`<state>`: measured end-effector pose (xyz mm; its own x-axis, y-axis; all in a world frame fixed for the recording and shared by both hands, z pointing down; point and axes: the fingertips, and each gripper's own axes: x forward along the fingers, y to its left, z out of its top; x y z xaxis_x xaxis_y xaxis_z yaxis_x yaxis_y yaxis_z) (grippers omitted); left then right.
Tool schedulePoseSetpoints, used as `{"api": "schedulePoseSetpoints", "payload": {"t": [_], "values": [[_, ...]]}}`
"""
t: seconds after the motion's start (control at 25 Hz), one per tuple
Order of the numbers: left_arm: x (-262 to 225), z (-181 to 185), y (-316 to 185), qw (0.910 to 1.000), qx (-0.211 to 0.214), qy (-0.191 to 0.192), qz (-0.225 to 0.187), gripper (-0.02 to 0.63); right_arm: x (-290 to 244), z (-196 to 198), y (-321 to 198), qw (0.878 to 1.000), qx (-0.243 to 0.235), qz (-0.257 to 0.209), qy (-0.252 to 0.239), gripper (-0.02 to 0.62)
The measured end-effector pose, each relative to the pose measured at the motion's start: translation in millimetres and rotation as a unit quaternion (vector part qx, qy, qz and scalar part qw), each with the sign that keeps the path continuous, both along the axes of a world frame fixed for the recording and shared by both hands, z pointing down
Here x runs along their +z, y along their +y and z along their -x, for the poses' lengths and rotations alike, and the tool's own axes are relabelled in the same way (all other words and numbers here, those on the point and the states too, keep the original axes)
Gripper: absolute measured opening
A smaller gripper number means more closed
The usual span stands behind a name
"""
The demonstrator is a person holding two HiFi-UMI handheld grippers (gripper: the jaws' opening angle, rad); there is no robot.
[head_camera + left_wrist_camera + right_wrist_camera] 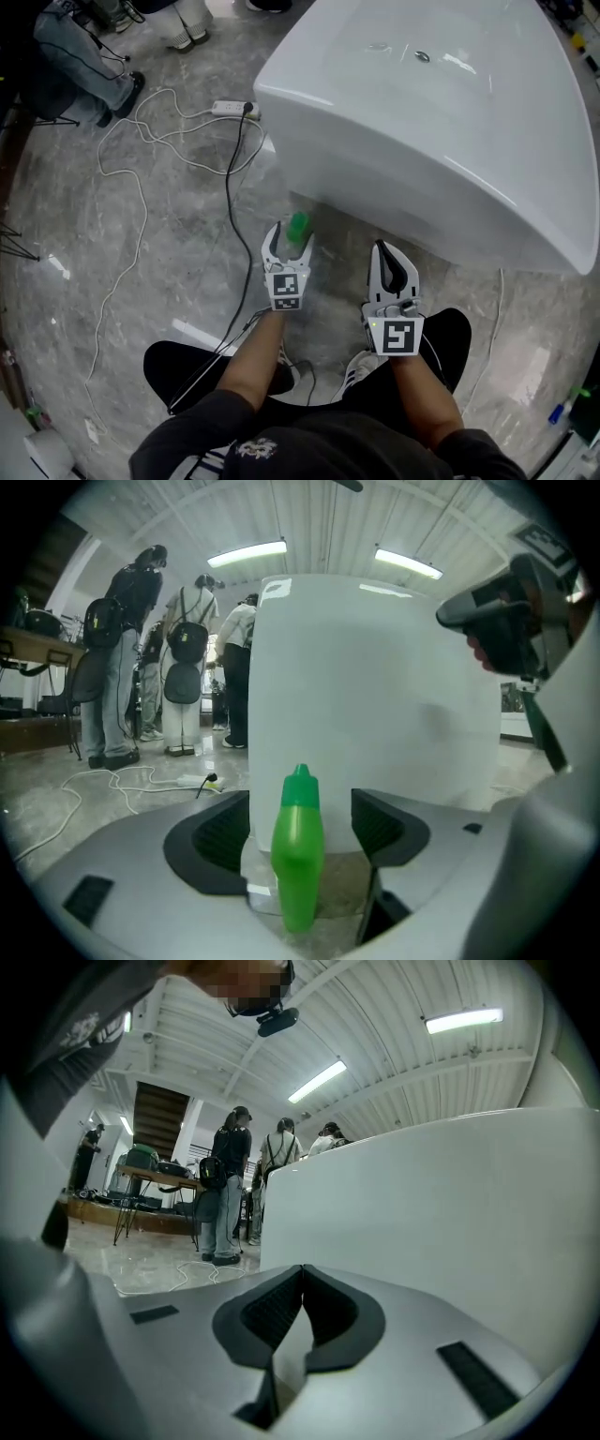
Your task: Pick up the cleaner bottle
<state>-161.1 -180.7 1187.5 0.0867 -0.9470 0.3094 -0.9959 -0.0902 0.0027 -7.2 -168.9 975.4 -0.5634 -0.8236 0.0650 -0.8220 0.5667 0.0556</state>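
Note:
The cleaner bottle (298, 225) is green with a pointed cap and stands upright on the grey marble floor, close to the base of a big white bathtub (450, 122). My left gripper (292, 239) is open, with the bottle between its jaws. In the left gripper view the bottle (298, 850) stands a little left of centre in the left gripper (300, 819), and neither pad touches it. To the right, my right gripper (380, 246) is shut on nothing. In the right gripper view its jaws (302, 1271) meet, facing the tub wall (450, 1213).
A white power strip (232, 109) and looping cables (141, 187) lie on the floor to the left. People stand at the far left (94, 66). The holder's legs and shoes (356, 375) are right below the grippers.

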Motion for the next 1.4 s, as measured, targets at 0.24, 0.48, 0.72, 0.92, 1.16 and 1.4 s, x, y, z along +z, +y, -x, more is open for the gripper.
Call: {"api": "schedulePoseSetpoints", "payload": {"t": [0.24,0.48,0.72,0.92,1.16,1.4], "values": [[43.0,-2.8,-18.9,1.0,0.004,0.001,0.008,0.328,17.2,8.0,-2.9,1.0,-0.006,-0.002,0.008,0.015],[73.5,-6.1,-33.9,0.9998,0.004,-0.001,0.018,0.328,41.6,16.1,9.0,0.999,-0.02,0.027,0.02,0.015],[94.1,-5.9,-45.9,0.9997,0.006,-0.008,0.023,0.327,57.6,23.3,14.4,0.999,-0.028,0.033,0.024,0.015],[101.2,-2.4,-50.6,0.9997,0.004,-0.007,0.022,0.322,66.3,22.4,19.2,0.998,-0.036,0.035,0.033,0.015],[101.6,-0.8,-52.6,0.9996,0.003,-0.017,0.022,0.19,74.3,23.7,20.0,0.997,-0.038,0.042,0.045,0.015],[97.6,3.3,-49.8,0.9997,-0.004,-0.008,0.021,0.181,78.4,25.5,21.3,0.998,-0.037,0.038,0.038,0.015]]}}
